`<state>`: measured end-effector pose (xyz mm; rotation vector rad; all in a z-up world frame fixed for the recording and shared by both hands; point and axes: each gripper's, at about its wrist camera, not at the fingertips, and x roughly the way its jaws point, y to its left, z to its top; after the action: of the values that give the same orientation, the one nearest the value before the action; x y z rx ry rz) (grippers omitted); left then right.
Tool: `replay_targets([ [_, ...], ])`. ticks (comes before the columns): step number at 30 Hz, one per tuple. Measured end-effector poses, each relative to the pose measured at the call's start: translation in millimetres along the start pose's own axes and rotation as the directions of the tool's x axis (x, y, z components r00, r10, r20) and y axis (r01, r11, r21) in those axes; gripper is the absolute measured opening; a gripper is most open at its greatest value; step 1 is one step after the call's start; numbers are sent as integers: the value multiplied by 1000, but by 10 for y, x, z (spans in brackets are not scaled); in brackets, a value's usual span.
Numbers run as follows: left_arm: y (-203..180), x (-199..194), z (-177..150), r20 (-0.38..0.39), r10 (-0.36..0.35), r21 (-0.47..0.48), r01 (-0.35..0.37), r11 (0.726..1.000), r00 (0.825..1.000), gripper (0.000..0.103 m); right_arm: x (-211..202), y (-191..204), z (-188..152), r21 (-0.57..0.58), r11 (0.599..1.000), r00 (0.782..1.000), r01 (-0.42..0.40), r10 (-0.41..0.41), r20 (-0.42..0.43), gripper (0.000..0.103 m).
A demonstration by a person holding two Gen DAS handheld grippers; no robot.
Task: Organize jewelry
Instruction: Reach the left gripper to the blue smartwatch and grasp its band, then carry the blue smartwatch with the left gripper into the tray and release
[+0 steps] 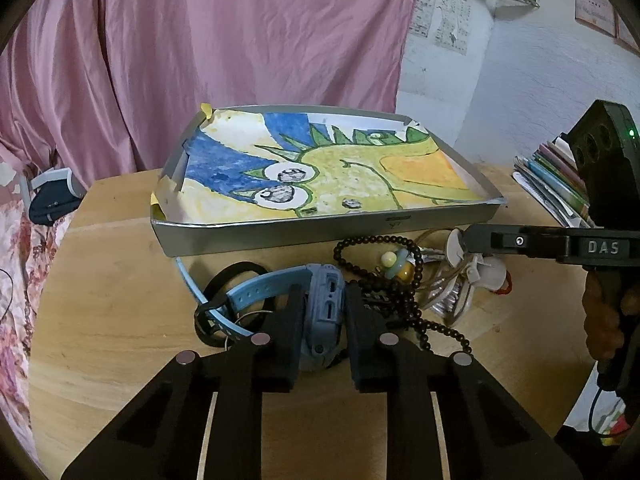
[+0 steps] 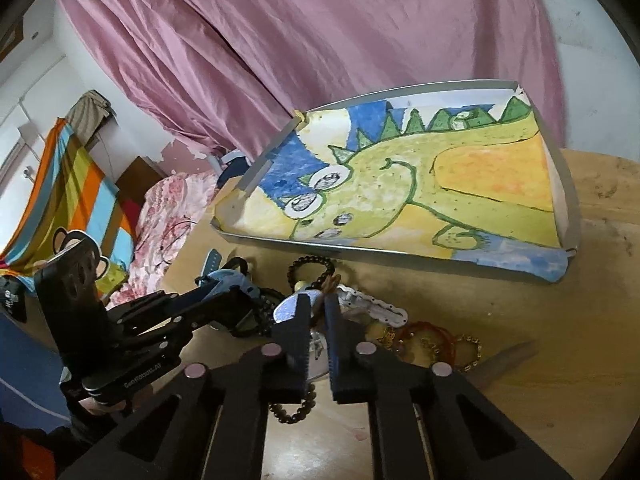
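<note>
Left gripper (image 1: pixel 323 312) clamps one blue watch (image 1: pixel 320 296); right gripper (image 2: pixel 317 312) pinches something (unclear) near tray (image 1: pixel 320 234) edge.

Left gripper (image 1: pixel 323 312): matte black, two blocky fingers (image 1: pixel 290 332) on angular arms with cut-out windows; four round silvery-pink pivot caps across the linkage; pale strips run lengthwise on the rails behind.

Right gripper (image 2: pixel 317 316): same black build, fingers (image 2: pixel 299 332) with ridged, toothed inner faces, same four caps. Seen from the left wrist view, its side bears raised "DAS" lettering, one small screw, a green indicator light on the upper housing, and a dark cable below the handle.
</note>
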<state>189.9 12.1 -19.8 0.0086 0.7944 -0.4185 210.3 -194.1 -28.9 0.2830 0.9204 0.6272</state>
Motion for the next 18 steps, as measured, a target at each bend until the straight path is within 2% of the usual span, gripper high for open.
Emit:
replay_targets([
  [11,37,-221,25,50,8,-60,-5,998,999,14,-186,197,22,-71,997,997,-14,20,78,3],
  [16,48,-407,81,86,-32,-90,40,995,996,14,-260,345,107,-106,994,993,-38,50,111,3],
  [18,68,-460,128,94,-67,-116,78,990,993,14,-275,369,123,-110,993,991,-42,55,119,3],
])
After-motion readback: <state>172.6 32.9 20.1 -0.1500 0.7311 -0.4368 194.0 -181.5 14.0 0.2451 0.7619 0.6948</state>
